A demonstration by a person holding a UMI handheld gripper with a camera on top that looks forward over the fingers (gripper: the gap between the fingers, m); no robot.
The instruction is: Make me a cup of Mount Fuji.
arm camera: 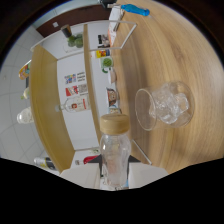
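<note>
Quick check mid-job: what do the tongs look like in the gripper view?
Of the tongs only the tips show: two pale, off-white, flat-looking fingers, one either side of the clear bottle. Everything behind them is blacked out; no cables, markings or sleeve visible.

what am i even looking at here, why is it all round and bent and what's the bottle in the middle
There is no robot arm here. A person carries a two-finger gripper by hand, and a wide-angle camera riding on it took this one picture, which is why it looks round and bent. The camera looks forward along the fingers, which are mostly lost in the dark at the bottom. Right at them is a clear bottle with a tan lid. Beyond it, on the wooden table, is a glass full of ice. On the bottle's other side is a shelf of small items, too small to name.
</note>
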